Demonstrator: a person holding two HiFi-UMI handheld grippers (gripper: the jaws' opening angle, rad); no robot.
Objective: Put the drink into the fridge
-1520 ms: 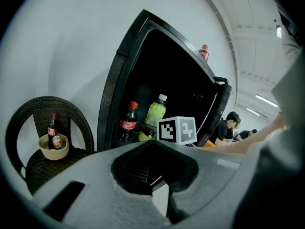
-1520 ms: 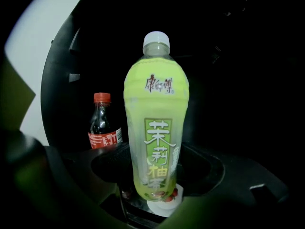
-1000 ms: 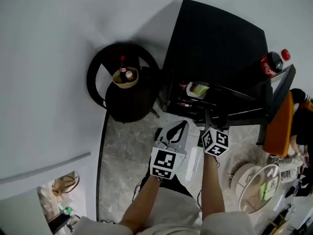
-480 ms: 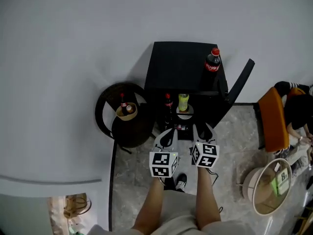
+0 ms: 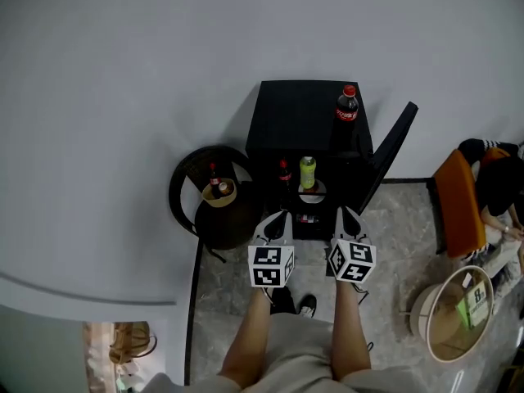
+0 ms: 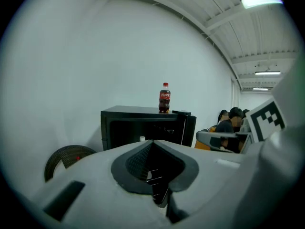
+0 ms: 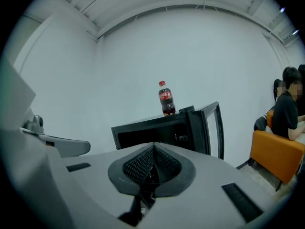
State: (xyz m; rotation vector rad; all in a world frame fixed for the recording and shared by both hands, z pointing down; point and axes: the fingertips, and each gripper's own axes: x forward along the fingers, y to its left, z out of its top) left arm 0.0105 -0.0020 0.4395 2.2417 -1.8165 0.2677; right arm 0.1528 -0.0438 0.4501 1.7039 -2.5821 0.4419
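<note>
In front of the fridge: the left gripper (image 5: pixel 276 219) and the right gripper (image 5: pixel 345 217) are held side by side, both pointed at the open compartment and well apart from every bottle
Left gripper: jaws together, nothing between them
Right gripper: jaws fully together, nothing between them
Fridge: black fridge (image 5: pixel 295 115) against the wall, its door (image 5: pixel 395 140) swung open to the right
Fridge top: a cola bottle (image 5: pixel 347 106) stands upright near the right rear corner, outside the compartment
Fridge interior: a green bottle (image 5: pixel 307 171) and a red-capped dark bottle (image 5: pixel 283 173) stand upright side by side on a shelf
Round table: a dark round table (image 5: pixel 177 188) just left of the fridge carries a bowl (image 5: pixel 219 195) with what appears to be a small red-capped bottle in it; the head view is too small to confirm
Done, as judged: two drinks are inside the compartment, and the door is open for access
Left, as judged: if the cola bottle is the drink meant, the whole transfer is outstanding, namely reach, grip, lower to a shelf, release
Also left: the door is not closed, and neither gripper holds anything at present
</note>
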